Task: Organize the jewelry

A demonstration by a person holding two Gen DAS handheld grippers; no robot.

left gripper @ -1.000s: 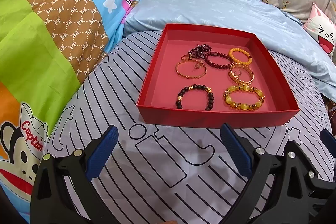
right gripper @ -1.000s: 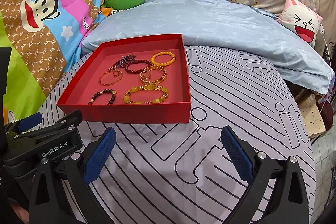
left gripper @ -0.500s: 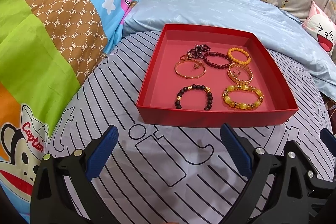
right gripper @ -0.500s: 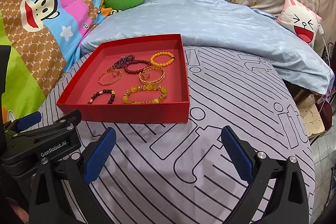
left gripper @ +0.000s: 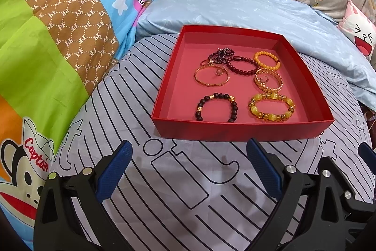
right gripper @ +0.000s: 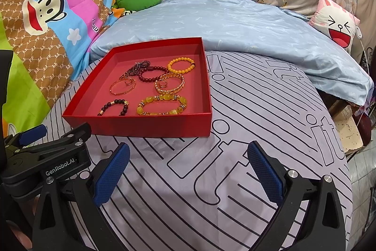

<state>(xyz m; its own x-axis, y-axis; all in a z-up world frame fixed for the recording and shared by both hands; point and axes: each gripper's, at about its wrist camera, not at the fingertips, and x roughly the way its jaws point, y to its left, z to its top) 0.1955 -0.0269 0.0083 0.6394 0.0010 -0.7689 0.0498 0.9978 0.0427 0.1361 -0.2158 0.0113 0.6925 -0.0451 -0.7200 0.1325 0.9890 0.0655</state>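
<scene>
From the left wrist view, the left gripper (left gripper: pixel 189 168) stands wide apart and holds nothing, hovering over the striped sheet (left gripper: pixel 188 192) with the red tray (left gripper: pixel 242 131) straight ahead and just beyond its fingertips, the tray's near wall running left to right across the line of the fingers. Nearest that wall lie the black bead bracelet (left gripper: pixel 217 107) on the left and the yellow bead bracelet (left gripper: pixel 272 107) on the right; farther in are a thin gold bangle (left gripper: pixel 211 77), a gold chain bangle (left gripper: pixel 268 80), a dark red bead bracelet (left gripper: pixel 242 66), an orange bead bracelet (left gripper: pixel 268 60) and a purple beaded piece (left gripper: pixel 221 53). All rest flat on the pink floor, mostly apart, though the far ones crowd together. From the right wrist view, the right gripper (right gripper: pixel 188 169) is likewise wide and empty, but the red tray (right gripper: pixel 150 126) sits ahead and to its left, with the left gripper (right gripper: pixel 35 145) at the tray's near left corner. By this lie I judge the left tool squarer to the tray, with the black bead bracelet (right gripper: pixel 113 107) closest to it, while the yellow bead bracelet (right gripper: pixel 162 105) is the right tool's easiest reach.
</scene>
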